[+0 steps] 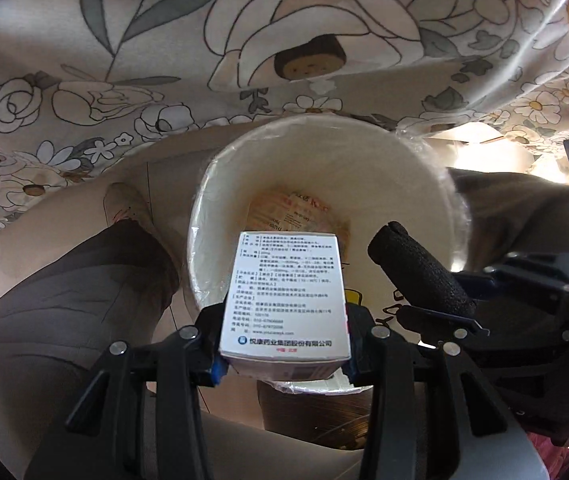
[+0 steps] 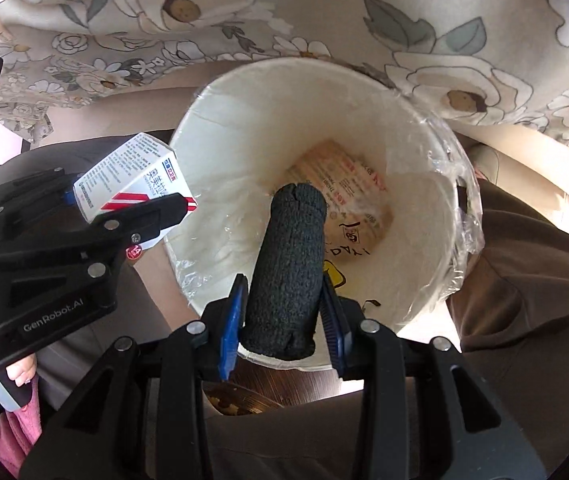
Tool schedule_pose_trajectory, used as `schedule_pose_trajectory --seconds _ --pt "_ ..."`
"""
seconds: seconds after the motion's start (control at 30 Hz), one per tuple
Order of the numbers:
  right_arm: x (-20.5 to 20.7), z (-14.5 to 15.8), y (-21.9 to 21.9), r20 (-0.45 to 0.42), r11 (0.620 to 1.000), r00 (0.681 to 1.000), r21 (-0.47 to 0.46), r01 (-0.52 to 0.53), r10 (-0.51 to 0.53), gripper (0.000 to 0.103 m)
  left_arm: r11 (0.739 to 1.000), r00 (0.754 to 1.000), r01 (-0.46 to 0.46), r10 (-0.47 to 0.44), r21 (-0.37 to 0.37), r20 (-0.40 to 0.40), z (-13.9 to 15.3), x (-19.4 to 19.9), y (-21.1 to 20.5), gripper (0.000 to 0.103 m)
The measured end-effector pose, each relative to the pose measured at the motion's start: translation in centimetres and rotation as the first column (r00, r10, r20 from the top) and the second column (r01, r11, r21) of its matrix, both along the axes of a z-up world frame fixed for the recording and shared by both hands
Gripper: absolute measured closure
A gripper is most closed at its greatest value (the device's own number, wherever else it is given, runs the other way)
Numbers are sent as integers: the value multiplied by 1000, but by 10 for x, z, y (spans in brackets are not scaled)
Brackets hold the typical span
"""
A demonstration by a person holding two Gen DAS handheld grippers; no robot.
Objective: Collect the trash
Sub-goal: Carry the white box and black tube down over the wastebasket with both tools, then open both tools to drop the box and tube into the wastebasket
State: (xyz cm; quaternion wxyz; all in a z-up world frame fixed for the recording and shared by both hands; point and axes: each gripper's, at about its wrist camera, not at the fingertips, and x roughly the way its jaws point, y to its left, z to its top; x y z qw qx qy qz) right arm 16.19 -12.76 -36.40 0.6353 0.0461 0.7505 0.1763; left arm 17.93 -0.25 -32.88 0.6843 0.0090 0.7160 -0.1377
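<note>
A white paper bucket point(image 1: 364, 168) lined with clear plastic stands below both grippers; it also shows in the right wrist view point(image 2: 244, 128). A printed packet point(image 2: 344, 184) lies at its bottom. My left gripper point(image 1: 284, 344) is shut on a white medicine box point(image 1: 288, 296) held over the bucket's near rim; the box shows in the right wrist view point(image 2: 136, 172) at the left. My right gripper point(image 2: 282, 316) is shut on a black foam cylinder point(image 2: 288, 272) held over the bucket mouth; the cylinder also shows in the left wrist view point(image 1: 420, 272).
A floral cloth point(image 1: 124, 40) hangs behind the bucket and also fills the top of the right wrist view point(image 2: 484, 40). A person's legs in dark trousers point(image 2: 524, 300) flank the bucket. A pink cloth point(image 2: 16, 432) is at the lower left. A dark wooden surface point(image 2: 284, 392) lies under the bucket.
</note>
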Motion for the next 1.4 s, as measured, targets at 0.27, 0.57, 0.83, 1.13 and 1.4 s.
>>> schedule_pose_trajectory --seconds 0.27,0.57,0.83,1.13,1.4 --pt "14 -46 8 -93 999 995 -23 28 -30 66 1000 993 -21 19 -11 -118 -45 9 -6 59" --pt "23 -80 10 -157 997 986 -64 53 -62 66 999 978 -51 47 -17 -206 -82 24 -3 59" --pt "27 -97 15 -142 991 988 -127 38 -56 66 998 970 -60 57 -7 -237 -100 24 -7 58" --pt "24 -99 22 -131 982 991 -188 10 -35 64 999 970 -37 39 12 -238 -107 23 -13 57" --pt "24 -93 13 -103 980 994 -198 4 -25 48 999 976 -38 39 11 -213 -107 22 -18 40"
